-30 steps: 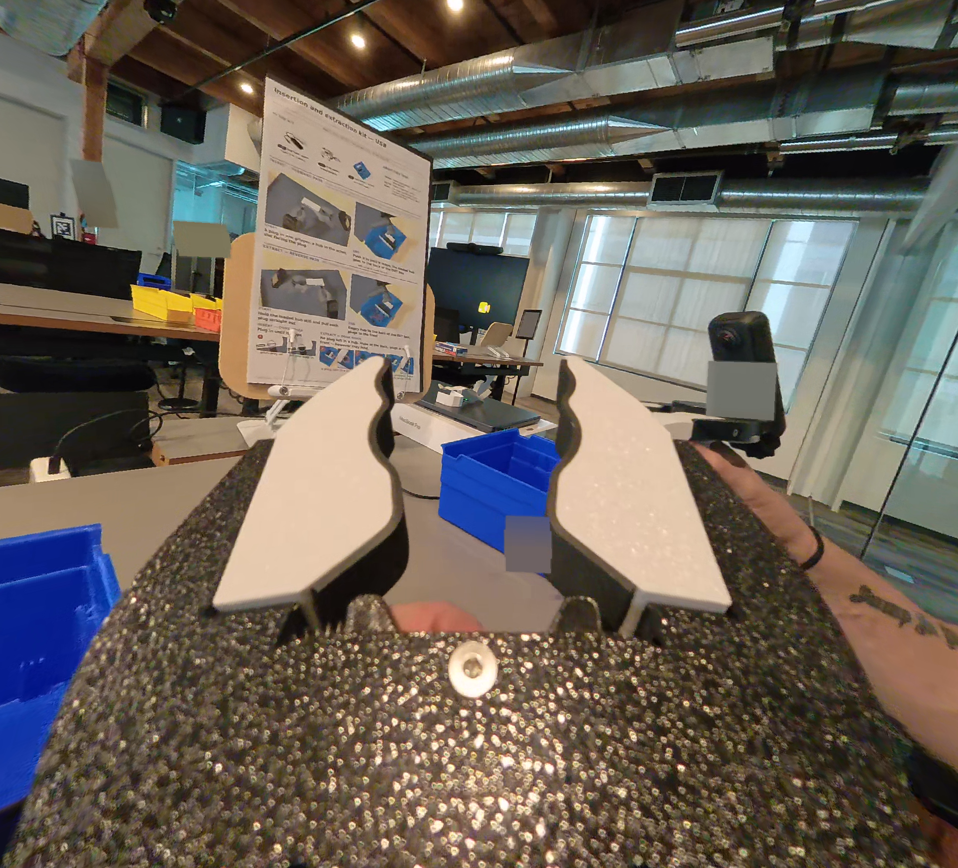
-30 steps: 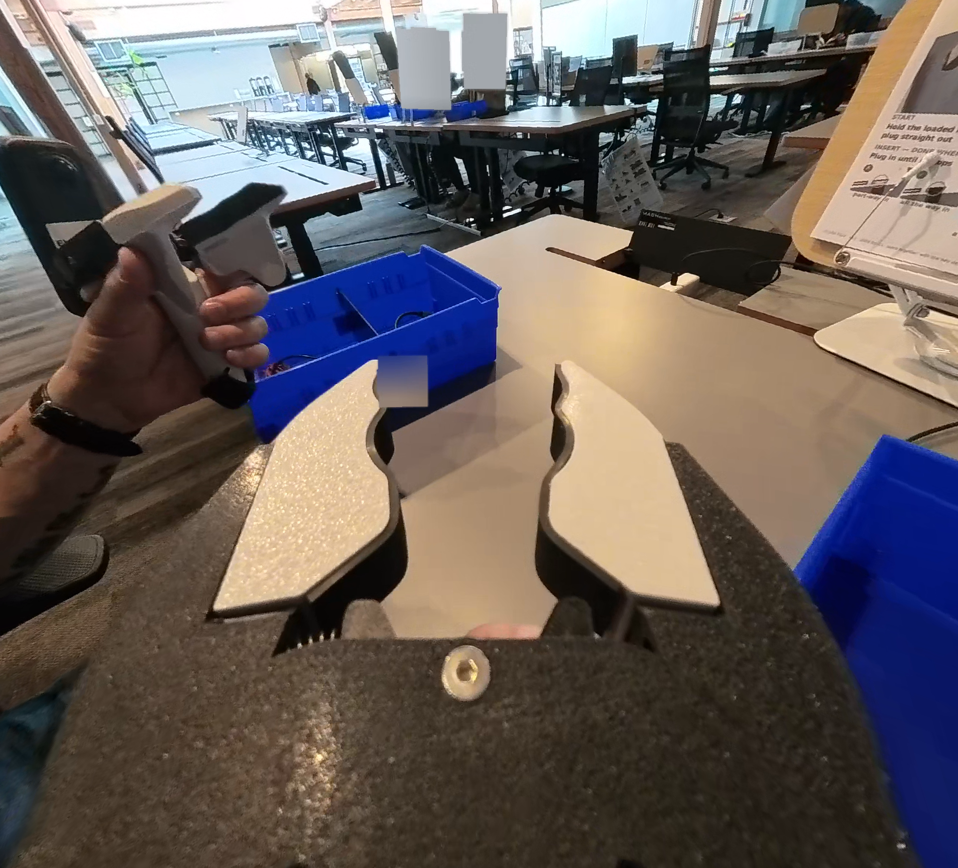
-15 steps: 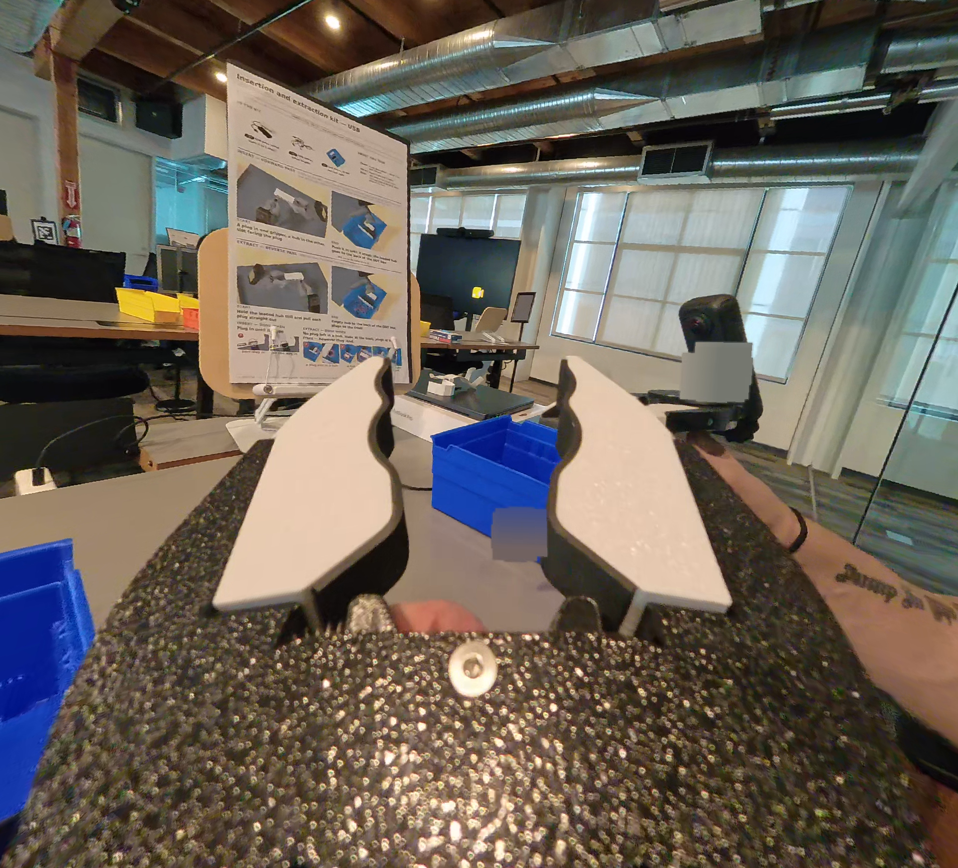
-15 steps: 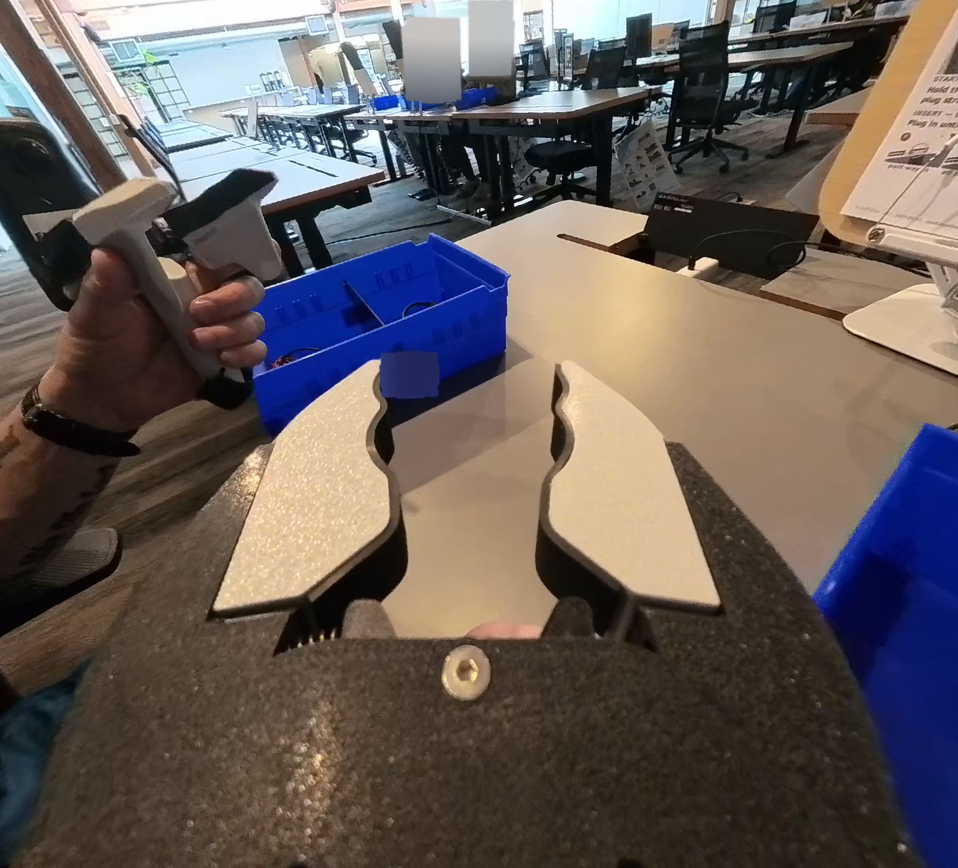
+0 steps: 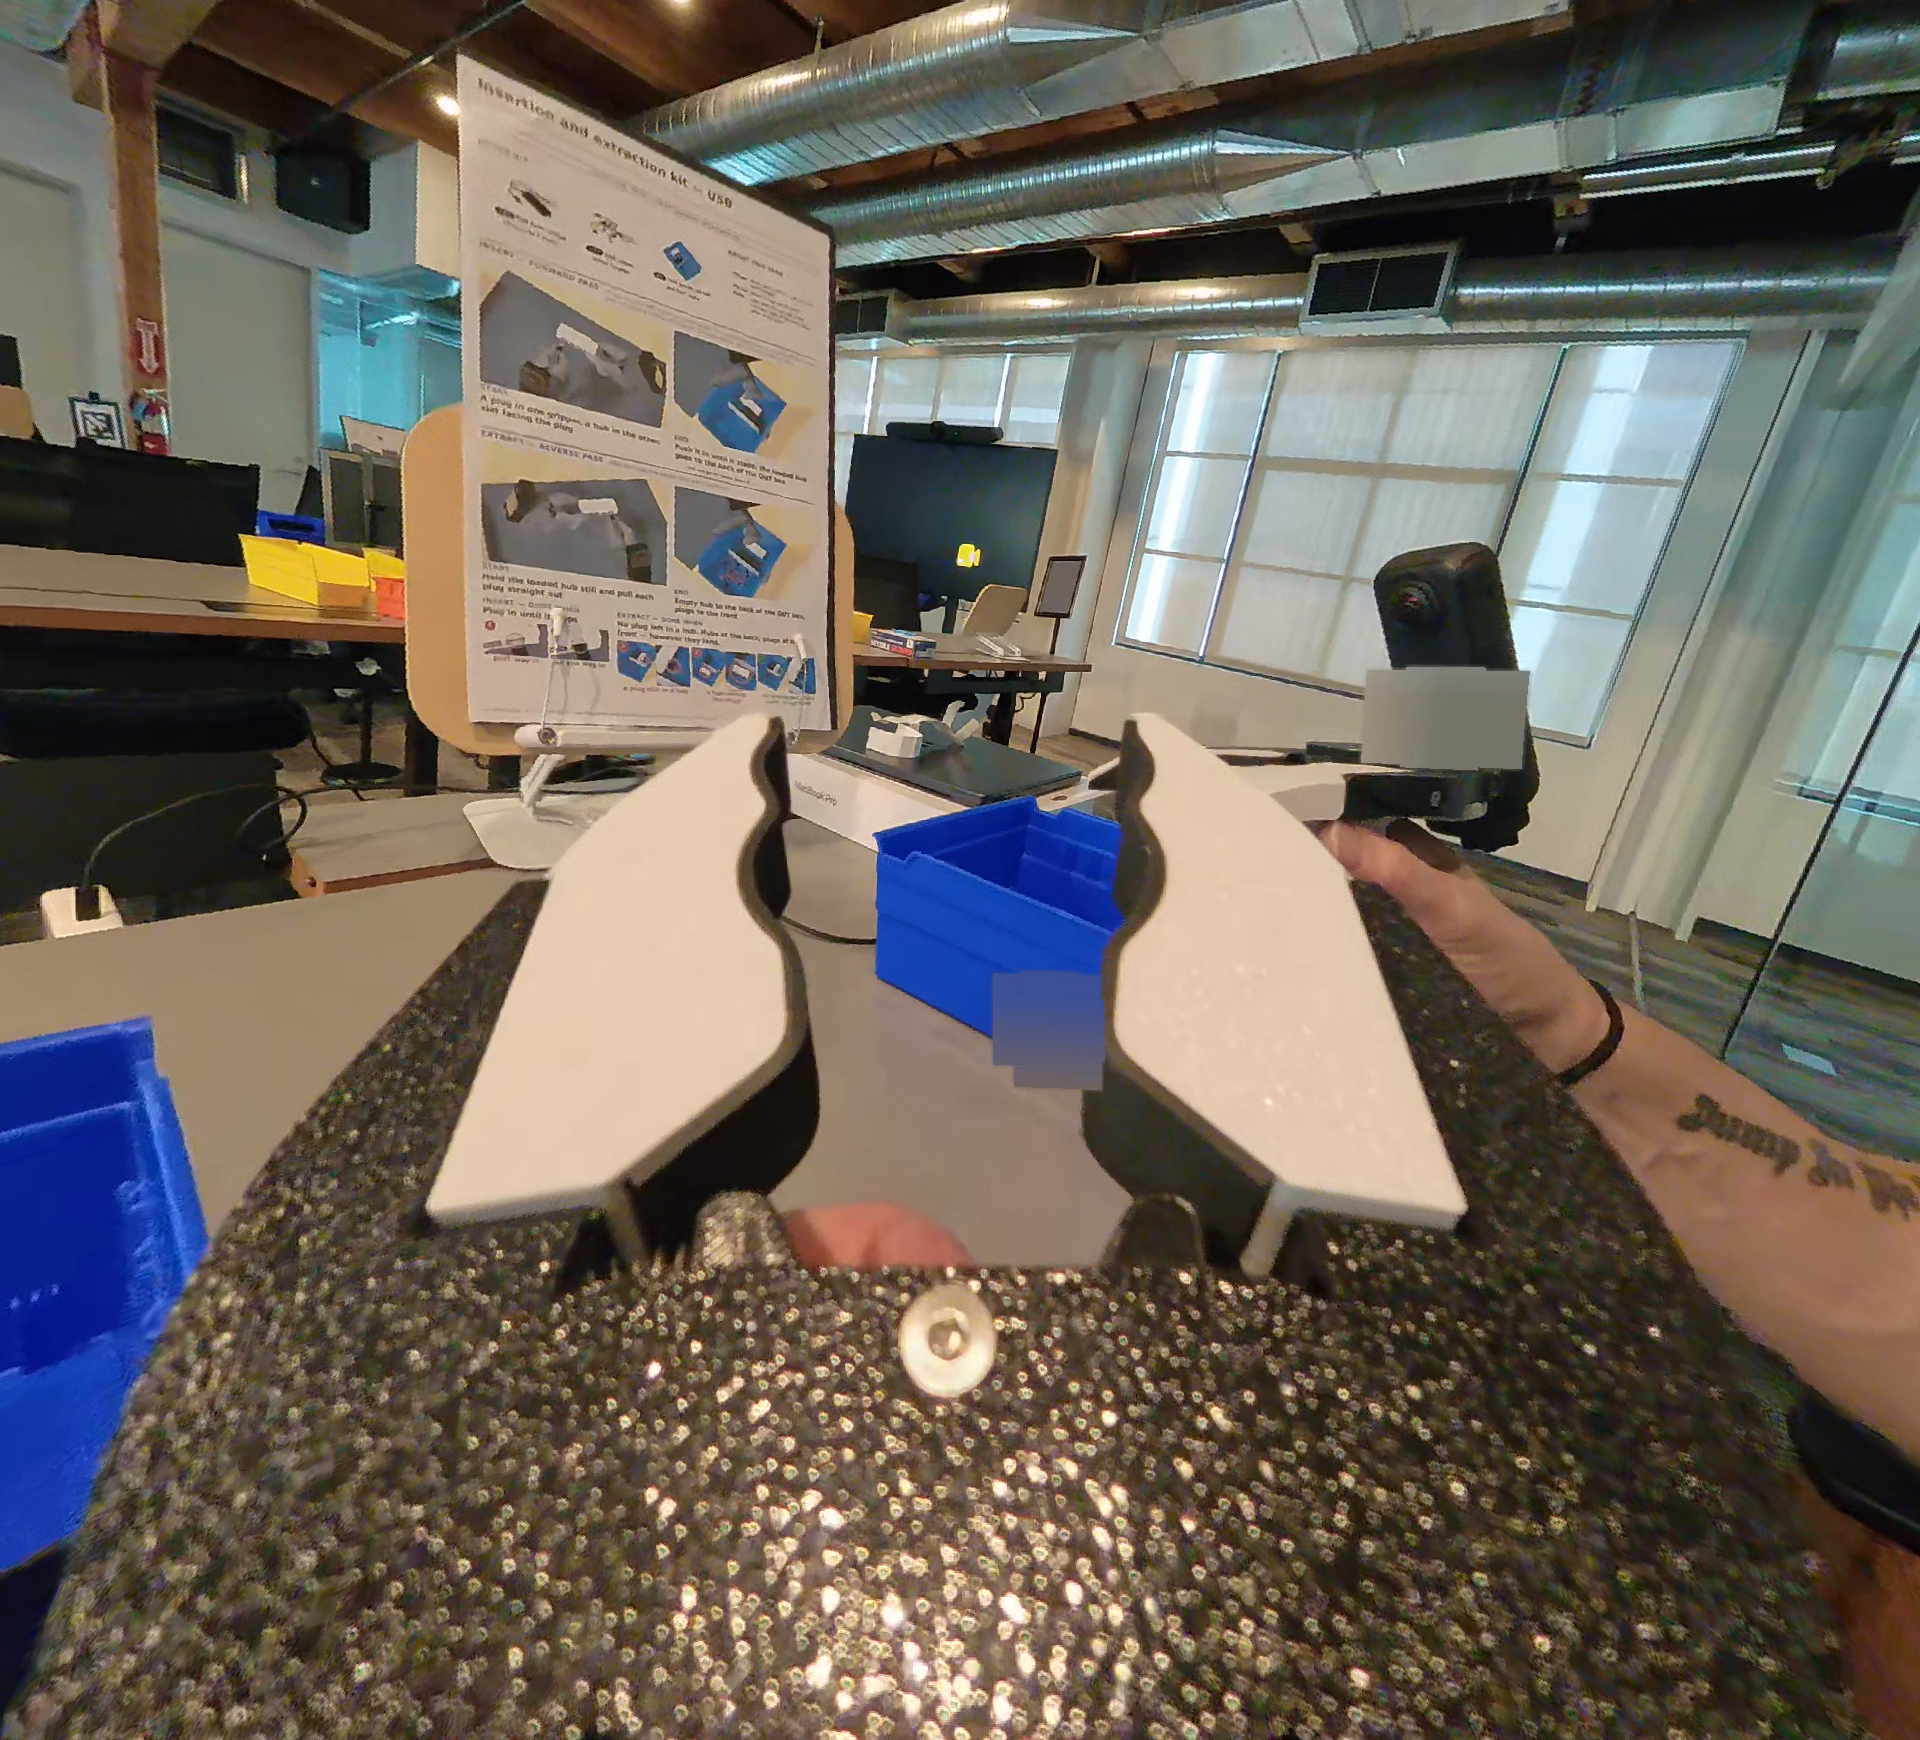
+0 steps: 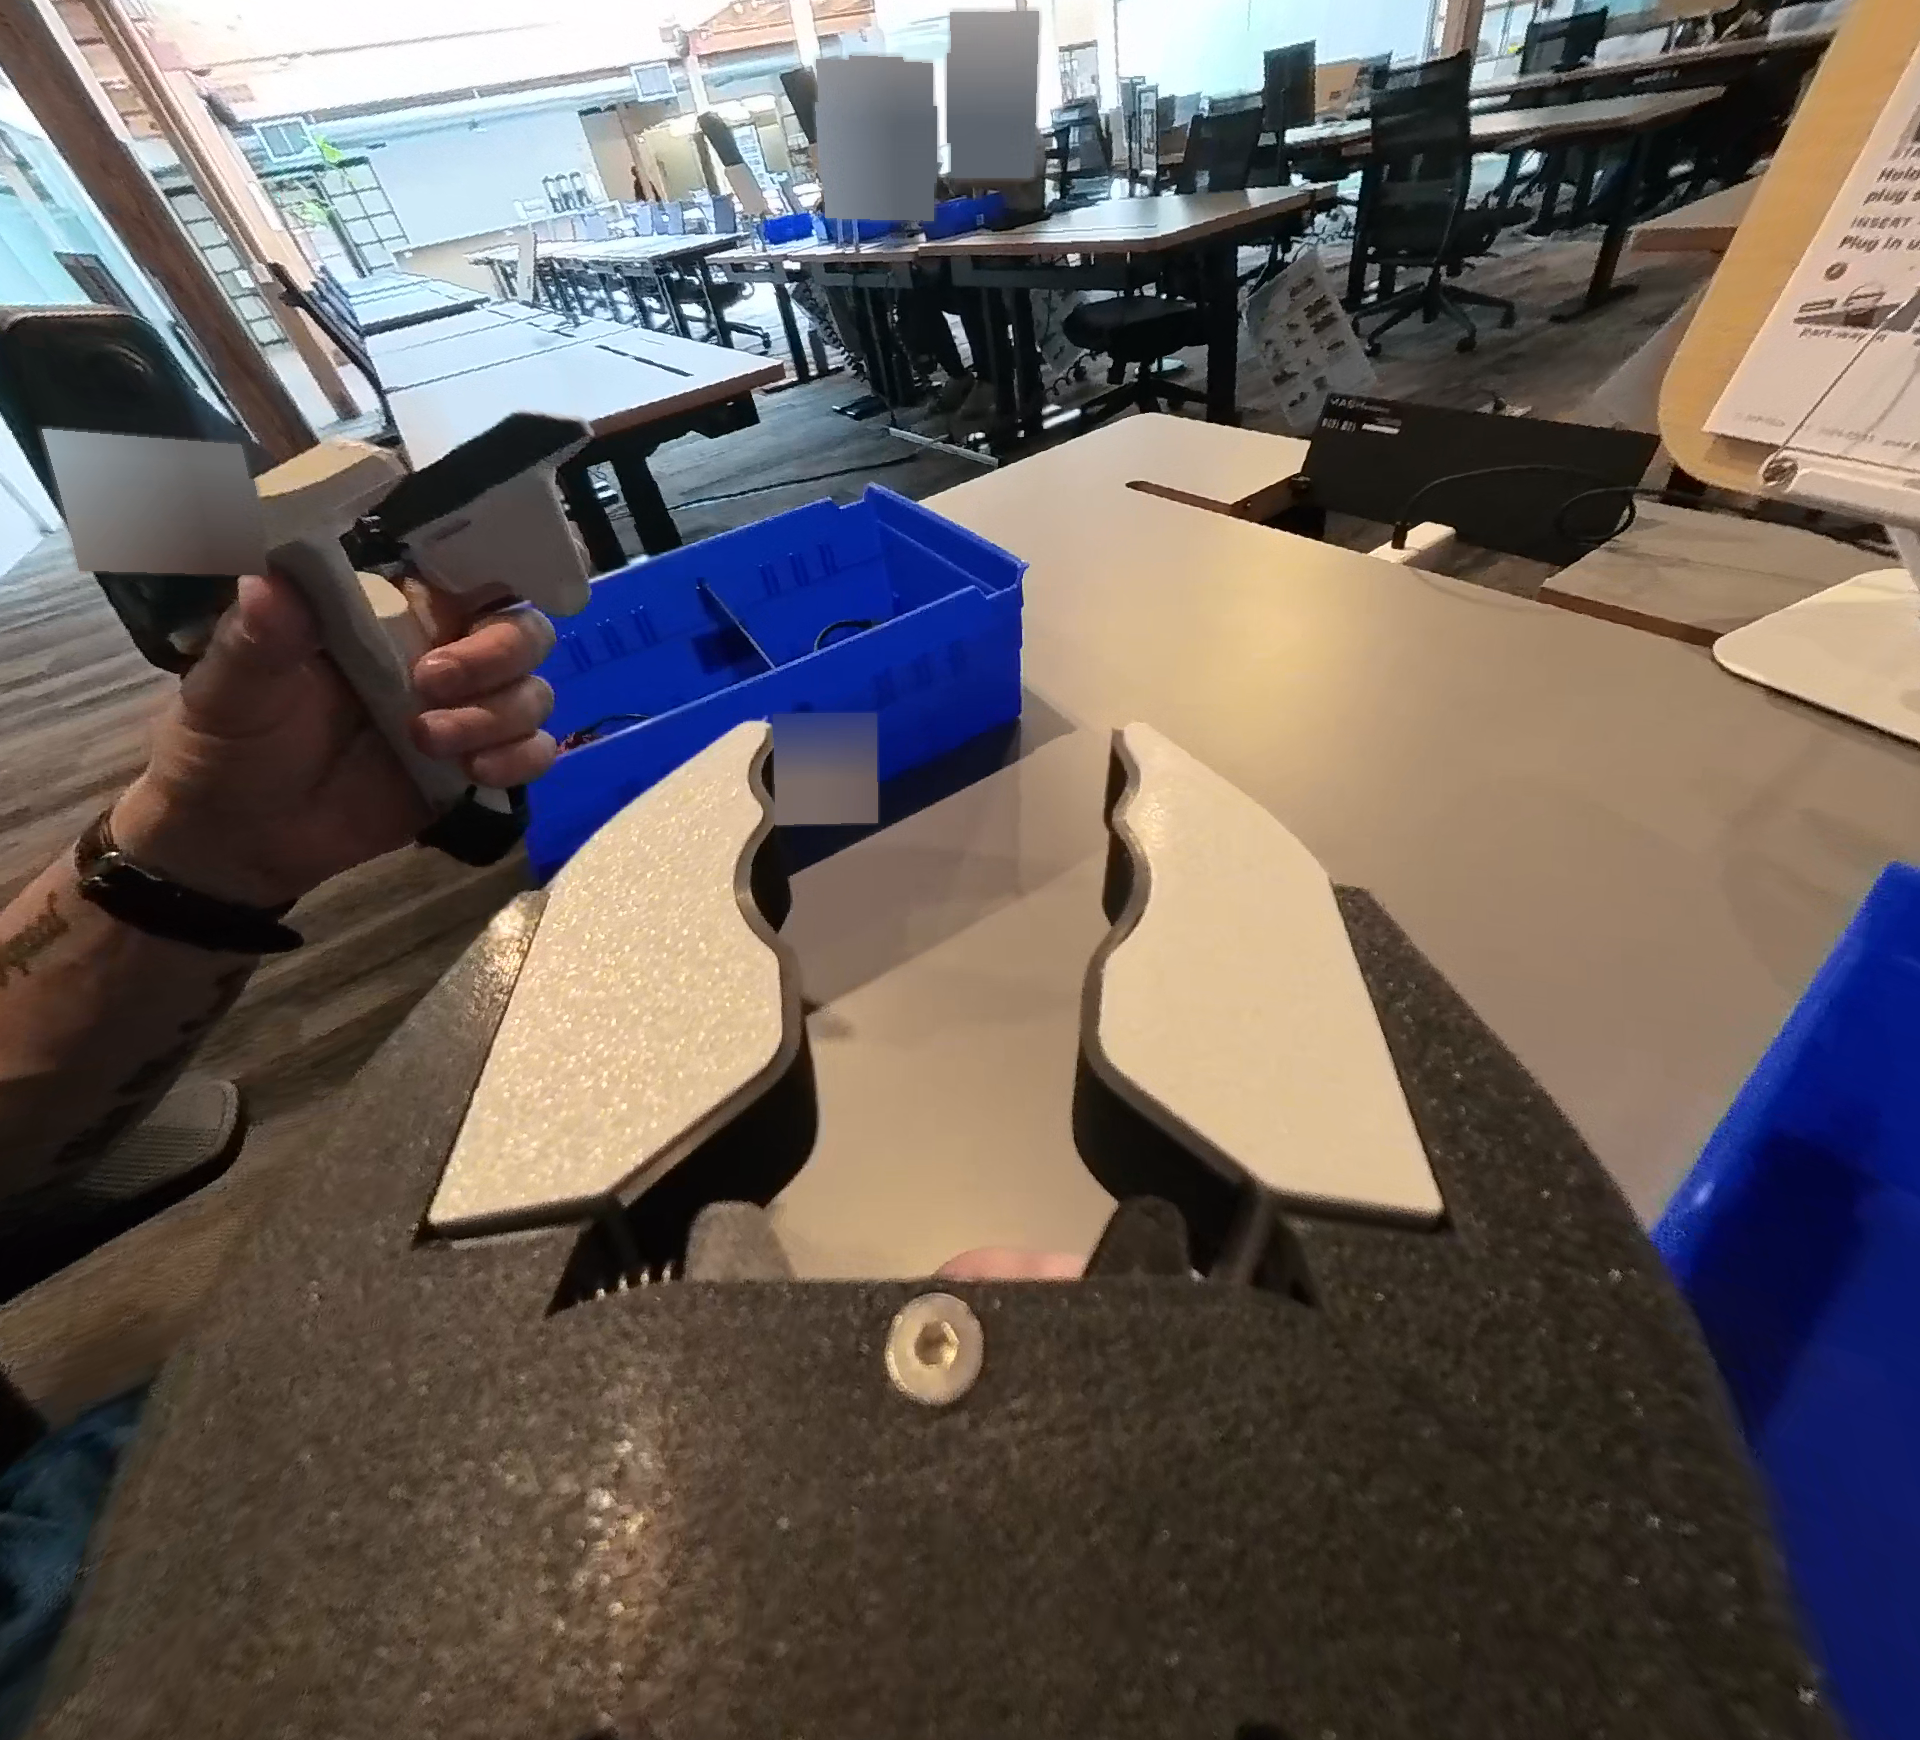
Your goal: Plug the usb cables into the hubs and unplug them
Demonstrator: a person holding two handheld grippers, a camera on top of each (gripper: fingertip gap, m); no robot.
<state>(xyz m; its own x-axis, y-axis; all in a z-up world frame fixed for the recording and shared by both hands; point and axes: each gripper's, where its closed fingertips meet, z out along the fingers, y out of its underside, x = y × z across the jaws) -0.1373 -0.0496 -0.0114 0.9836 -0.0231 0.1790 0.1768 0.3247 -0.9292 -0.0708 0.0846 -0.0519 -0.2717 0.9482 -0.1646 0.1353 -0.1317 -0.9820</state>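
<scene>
Both idle above the grey table (image 6: 1455, 817). Left gripper (image 5: 951, 869) and right gripper (image 6: 940, 859) gape wide, nothing held. Cables: dark loop visible in the divided blue bin (image 6: 790, 651); hubs not visible. Next, I'd say: lower one gripper into the bin, take the plug by its housing, not the cord.

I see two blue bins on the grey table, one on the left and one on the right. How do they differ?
The left bin shows a divider across its middle and dark cables inside; the right bin shows only slotted inner walls, its floor hidden. The right bin sits just in front of a white box carrying a laptop; the left bin has nothing beside it. Both are blue, plastic-looking and open-topped.
</scene>
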